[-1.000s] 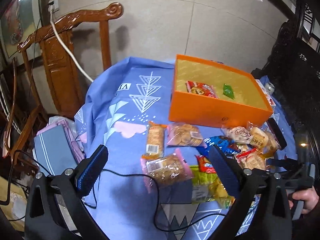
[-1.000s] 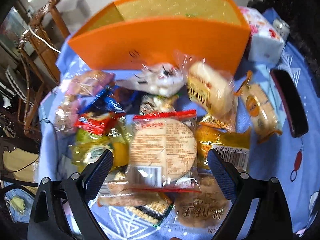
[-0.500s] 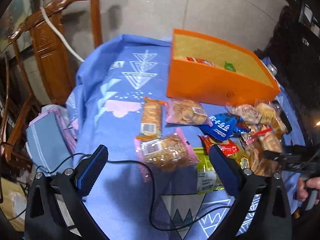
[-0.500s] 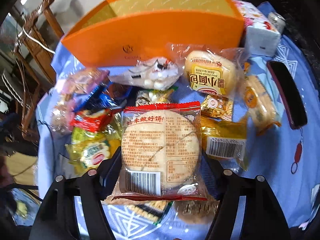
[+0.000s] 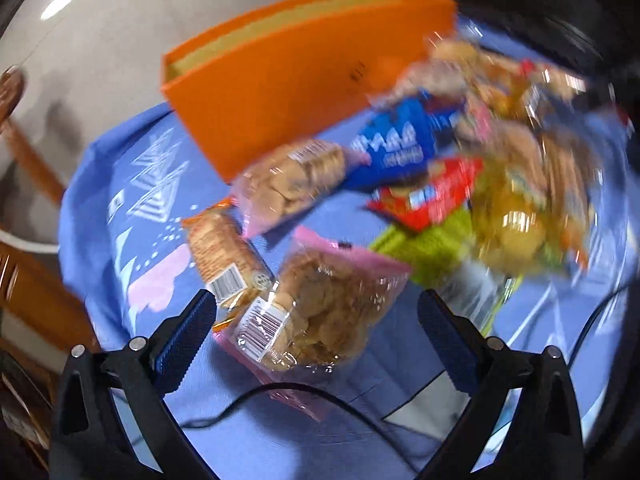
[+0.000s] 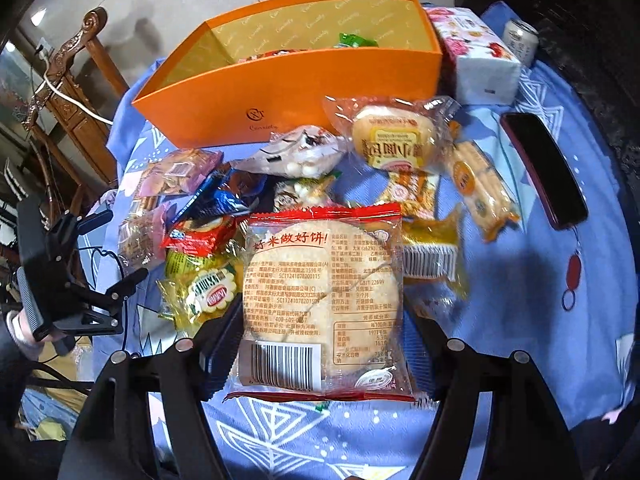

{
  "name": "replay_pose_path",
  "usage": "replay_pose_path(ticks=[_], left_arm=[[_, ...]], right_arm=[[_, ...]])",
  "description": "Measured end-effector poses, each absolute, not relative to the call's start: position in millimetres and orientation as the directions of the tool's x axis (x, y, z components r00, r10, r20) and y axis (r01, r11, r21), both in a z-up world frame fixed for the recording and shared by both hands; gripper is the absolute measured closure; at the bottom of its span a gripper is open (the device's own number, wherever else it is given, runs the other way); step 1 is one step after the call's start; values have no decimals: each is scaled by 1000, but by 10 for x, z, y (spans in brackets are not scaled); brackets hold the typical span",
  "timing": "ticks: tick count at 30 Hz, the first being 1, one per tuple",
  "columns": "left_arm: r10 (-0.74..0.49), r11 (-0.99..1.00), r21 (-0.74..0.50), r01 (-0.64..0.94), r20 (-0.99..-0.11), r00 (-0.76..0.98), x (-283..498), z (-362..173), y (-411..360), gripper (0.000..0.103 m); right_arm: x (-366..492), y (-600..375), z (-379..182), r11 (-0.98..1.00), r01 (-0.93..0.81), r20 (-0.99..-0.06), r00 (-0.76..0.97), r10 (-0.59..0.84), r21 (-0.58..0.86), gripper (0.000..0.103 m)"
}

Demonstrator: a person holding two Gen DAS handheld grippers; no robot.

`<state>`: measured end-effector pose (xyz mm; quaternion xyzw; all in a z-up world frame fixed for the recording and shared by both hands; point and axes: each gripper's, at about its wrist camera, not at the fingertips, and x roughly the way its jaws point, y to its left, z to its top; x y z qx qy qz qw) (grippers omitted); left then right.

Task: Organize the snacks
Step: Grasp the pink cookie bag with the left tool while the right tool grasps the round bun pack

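Note:
My right gripper (image 6: 320, 328) is shut on a red-edged rice cracker pack (image 6: 322, 296), lifted a little above the snack pile. Behind the pile stands the orange box (image 6: 304, 96) with a green packet (image 6: 354, 40) and a red one inside. The left wrist view is blurred: my left gripper (image 5: 316, 320) stands open, low over a pink pack of small cookies (image 5: 320, 304), which lies between its fingers without touching the pads. An orange cracker pack (image 5: 224, 252), a second pink cookie pack (image 5: 292, 184), a blue packet (image 5: 396, 144) and a red packet (image 5: 428, 196) lie beyond it, in front of the orange box (image 5: 288, 80).
A blue patterned cloth (image 6: 540, 320) covers the table. A tissue pack (image 6: 476, 56), a can (image 6: 520, 40) and a dark flat case (image 6: 544, 168) lie at the right. A carved wooden chair (image 6: 72, 80) stands at the left. A black cable (image 5: 280, 392) runs across the cloth near my left gripper.
My right gripper shut on the rice cracker pack and raised it slightly. My left gripper dropped towards the table and rolled, now straddling the pink cookie pack.

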<state>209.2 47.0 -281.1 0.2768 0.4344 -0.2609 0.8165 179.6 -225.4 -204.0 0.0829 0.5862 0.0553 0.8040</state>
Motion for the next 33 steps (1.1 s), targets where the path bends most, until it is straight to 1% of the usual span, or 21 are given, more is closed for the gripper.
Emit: replay_pose_path(ticks=[3,8,10,11,12,13,14,15,17,21,22,23,24,26,29,33], left_arm=[[-185,654,263,709,-853,487,2107,-2927,439,4],[-215,583,287,760,-848,485,2101,-3084,363,6],[-258,597,241,765,-845,468,2138,-3092,404,7],[-267,605,219,766,-850,454,2158,-3098,419,10],[-284,610,188,770,-855,434,2169,-3097,444,17],[-296,608,166,777,-860,415,2164,-3091,446,22],[-307,603,143,785,-867,393,2169,-3086,460,33],[-319,596,120,794,-872,371,2149,-3082,468,37],[-328,604,101,790,-872,363,2145,-3089,494,37],[-351,655,0,756,-886,304,2274,-3128,580,37],[-347,648,10,761,-887,306,2278,-3129,569,37],[-345,649,10,761,-888,306,2288,-3121,565,39],[-347,657,3,754,-886,307,2298,-3111,573,46],[-361,692,-28,722,-879,311,2264,-3046,601,51],[-394,754,-84,652,-852,345,2252,-2901,719,53],[-413,827,-139,545,-808,421,2237,-2591,895,53]], right_arm=[[1747,-2255,-2060,982,35,-940,298,166,185,30],[1666,-2218,-2055,984,75,-947,292,134,162,30],[1637,-2205,-2038,984,86,-948,294,123,155,30],[1618,-2198,-2027,985,92,-948,296,114,147,30],[1601,-2193,-2022,985,96,-949,296,108,142,30],[1583,-2187,-2021,985,102,-950,295,104,139,30],[1569,-2187,-2022,985,106,-950,295,101,138,30],[1555,-2185,-2021,984,112,-951,294,99,137,30],[1537,-2183,-2023,983,121,-951,293,99,139,30],[1528,-2162,-2016,983,122,-951,294,97,138,30],[1527,-2154,-2010,983,121,-950,296,97,138,30],[1533,-2145,-1997,984,115,-949,301,97,137,30],[1534,-2136,-1987,984,113,-948,305,97,137,30],[1542,-2134,-1951,985,108,-943,318,97,137,30],[1549,-2160,-1908,983,109,-936,338,103,148,30],[1569,-2195,-1844,980,113,-923,368,113,165,30]])
